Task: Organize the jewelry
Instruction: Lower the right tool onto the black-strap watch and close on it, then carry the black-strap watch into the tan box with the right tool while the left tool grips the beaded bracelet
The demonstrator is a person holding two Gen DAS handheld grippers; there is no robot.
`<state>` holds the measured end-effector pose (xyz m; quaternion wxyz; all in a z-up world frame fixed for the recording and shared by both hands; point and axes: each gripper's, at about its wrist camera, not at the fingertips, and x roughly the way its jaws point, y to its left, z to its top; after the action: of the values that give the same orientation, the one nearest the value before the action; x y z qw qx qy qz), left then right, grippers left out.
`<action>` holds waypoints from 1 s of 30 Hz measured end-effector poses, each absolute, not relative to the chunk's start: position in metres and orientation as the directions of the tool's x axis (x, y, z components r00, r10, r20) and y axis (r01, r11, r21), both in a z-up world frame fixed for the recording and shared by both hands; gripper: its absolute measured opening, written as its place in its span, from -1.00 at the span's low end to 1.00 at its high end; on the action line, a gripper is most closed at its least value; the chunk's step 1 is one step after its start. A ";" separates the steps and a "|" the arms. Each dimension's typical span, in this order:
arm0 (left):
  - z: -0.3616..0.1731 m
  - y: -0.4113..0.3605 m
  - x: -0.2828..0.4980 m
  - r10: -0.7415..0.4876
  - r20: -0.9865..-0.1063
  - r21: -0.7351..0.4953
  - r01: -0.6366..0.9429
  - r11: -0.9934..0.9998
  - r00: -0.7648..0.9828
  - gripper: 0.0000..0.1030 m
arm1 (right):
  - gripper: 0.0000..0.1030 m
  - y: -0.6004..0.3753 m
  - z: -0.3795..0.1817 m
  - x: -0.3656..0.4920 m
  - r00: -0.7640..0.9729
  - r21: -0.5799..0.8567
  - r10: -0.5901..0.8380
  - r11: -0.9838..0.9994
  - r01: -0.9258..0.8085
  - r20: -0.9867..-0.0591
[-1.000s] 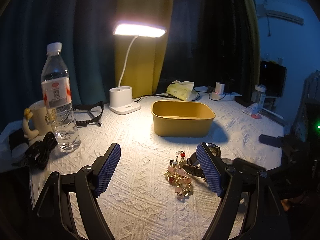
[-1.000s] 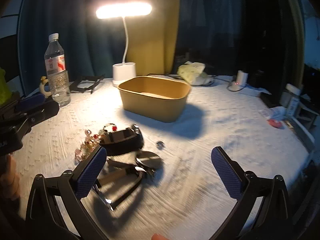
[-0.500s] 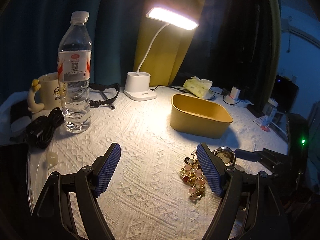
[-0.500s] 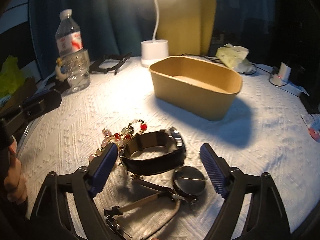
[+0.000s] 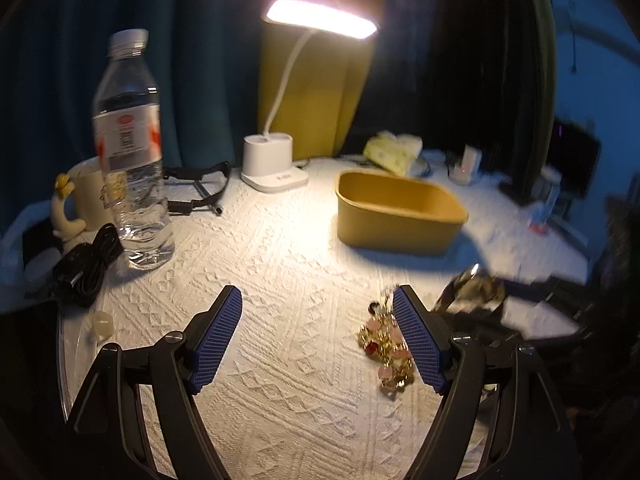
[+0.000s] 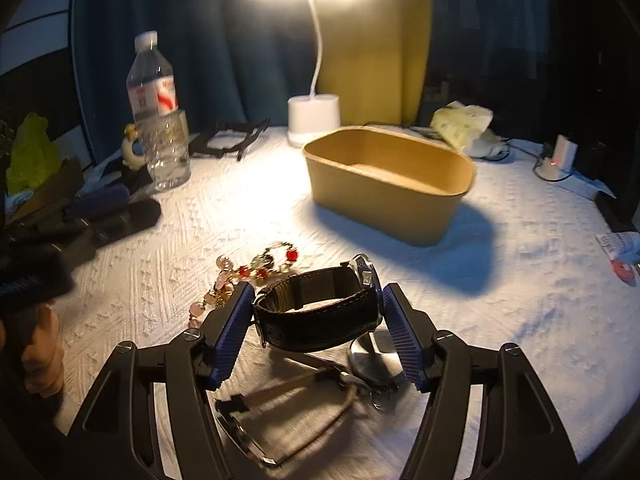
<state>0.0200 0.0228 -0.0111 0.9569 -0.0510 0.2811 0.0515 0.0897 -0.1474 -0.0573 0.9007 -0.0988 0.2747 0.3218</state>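
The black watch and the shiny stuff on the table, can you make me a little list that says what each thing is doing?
black watch: between the right gripper pads, both touching its strap
right gripper: shut on the black watch
left gripper: open, holding nothing
beaded bracelet: lying on the white cloth, just left of the watch
yellow box: behind the jewelry, looks empty
second watch: lying flat below the black one

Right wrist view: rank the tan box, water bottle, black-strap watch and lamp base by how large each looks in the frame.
1. tan box
2. black-strap watch, though it sits nearest the camera, which inflates it
3. water bottle
4. lamp base

Watch and bottle look close in size, so their order is unsure.
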 end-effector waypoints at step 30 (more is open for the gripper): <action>-0.021 -0.029 0.055 0.014 -0.677 0.022 0.002 1.000 0.735 -0.84 | 0.27 -0.237 -0.056 0.093 0.698 0.127 0.555 0.815 -0.565 -0.453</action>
<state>0.0554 -0.0289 -0.0210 0.9315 0.0104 0.3637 0.0033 0.0935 -0.2371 -0.0561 0.9213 -0.0109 0.2423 0.3039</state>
